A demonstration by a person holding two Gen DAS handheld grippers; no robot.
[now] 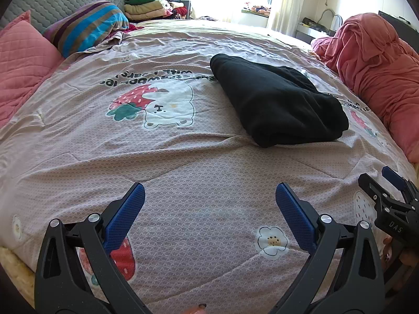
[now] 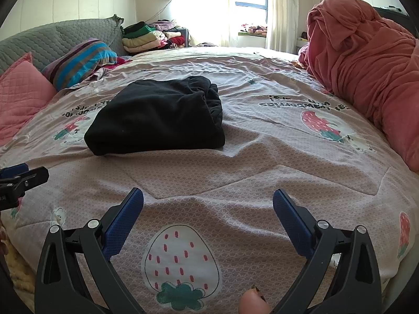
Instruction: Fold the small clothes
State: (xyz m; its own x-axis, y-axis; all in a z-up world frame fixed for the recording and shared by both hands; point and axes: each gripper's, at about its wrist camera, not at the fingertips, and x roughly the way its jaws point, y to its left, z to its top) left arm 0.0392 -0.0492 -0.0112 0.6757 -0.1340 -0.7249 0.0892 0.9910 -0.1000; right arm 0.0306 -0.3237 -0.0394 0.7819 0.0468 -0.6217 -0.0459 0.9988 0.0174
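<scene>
Blown-out window backlight, perhaps hazy; edges warped.

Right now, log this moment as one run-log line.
left gripper: open, empty, above quilt | right gripper: open, empty | black garment: folded, lying on quilt, untouched | red bedding: heaped at right
</scene>
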